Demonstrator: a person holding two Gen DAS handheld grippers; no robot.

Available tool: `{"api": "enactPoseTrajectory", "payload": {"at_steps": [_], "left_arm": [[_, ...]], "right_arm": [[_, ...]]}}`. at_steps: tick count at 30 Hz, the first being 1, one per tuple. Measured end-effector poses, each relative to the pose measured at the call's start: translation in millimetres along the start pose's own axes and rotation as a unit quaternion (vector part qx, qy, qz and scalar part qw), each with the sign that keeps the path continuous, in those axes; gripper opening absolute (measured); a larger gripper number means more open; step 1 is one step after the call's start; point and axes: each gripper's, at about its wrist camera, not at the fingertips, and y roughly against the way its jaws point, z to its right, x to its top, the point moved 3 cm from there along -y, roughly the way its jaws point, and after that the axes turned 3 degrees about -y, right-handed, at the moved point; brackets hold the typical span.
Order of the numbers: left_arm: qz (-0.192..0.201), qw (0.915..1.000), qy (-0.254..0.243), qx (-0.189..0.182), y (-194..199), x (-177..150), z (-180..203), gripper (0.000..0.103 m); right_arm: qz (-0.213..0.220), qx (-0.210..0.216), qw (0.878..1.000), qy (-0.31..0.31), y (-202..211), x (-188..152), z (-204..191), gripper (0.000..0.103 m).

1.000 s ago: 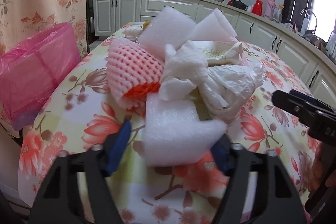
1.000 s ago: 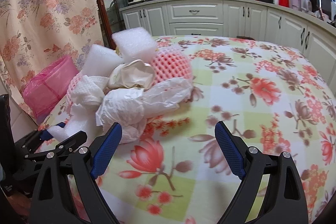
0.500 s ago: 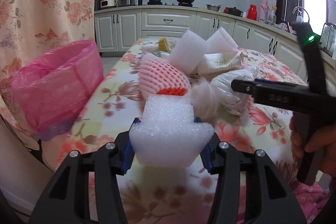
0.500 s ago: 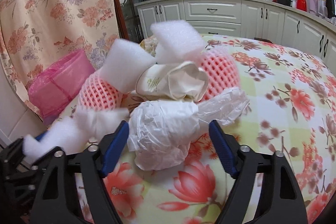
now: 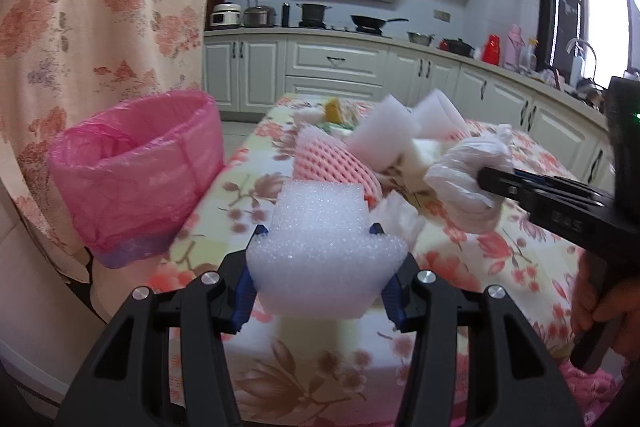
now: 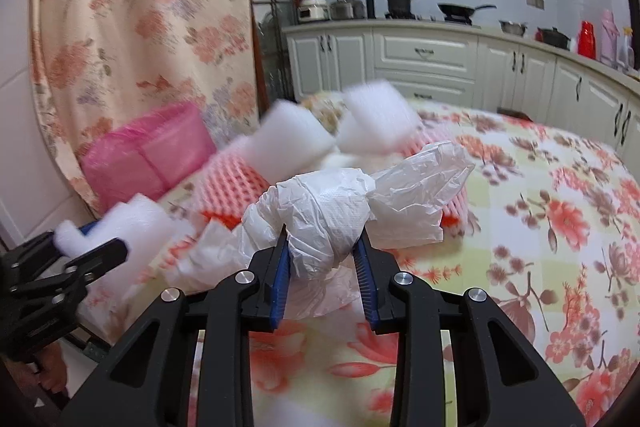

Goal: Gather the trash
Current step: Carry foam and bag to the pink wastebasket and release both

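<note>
While the left gripper (image 5: 320, 259) is clamping a foam block (image 5: 320, 247), the right gripper (image 6: 323, 259), jaws just closing, is squeezing a plastic bag (image 6: 332, 223). Both are hanging over the table (image 6: 560, 227) edge nearest the pink bin (image 5: 136, 171).

Right gripper (image 6: 322, 263): jaws have just been closing, pads now clamped on crumpled white plastic bag (image 6: 344, 211) above floral tablecloth (image 6: 560, 227)

No word, brand or number reads clearly anywhere: the only marking is a run of embossed characters on the side of the black right claw (image 5: 490, 183) seen from the left wrist, too blurred to make out
</note>
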Motion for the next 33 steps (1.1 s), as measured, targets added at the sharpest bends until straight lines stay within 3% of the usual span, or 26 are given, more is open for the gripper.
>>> {"api": "enactPoseTrajectory", "payload": {"at_steps": [8, 18, 24, 29, 33], "left_arm": [[0.03, 0.9984, 0.015, 0.045, 19, 21, -38, 0.05], [0.061, 0.9931, 0.037, 0.093, 25, 69, -110, 0.05], [0.049, 0.9913, 0.06, 0.107, 3, 93, -163, 0.05], [0.027, 0.9889, 0.072, 0.127, -21, 92, -201, 0.05], [0.018, 0.9873, 0.099, 0.123, -32, 92, -219, 0.05]], "right_arm": [[0.017, 0.056, 0.997, 0.041, -2, 26, -47, 0.03], [0.029, 0.132, 0.986, 0.095, -47, 74, -125, 0.031], [0.026, 0.157, 0.98, 0.117, -78, 95, -167, 0.031], [0.019, 0.166, 0.977, 0.129, -106, 101, -190, 0.031], [0.003, 0.167, 0.979, 0.121, -130, 104, -200, 0.031]]}}
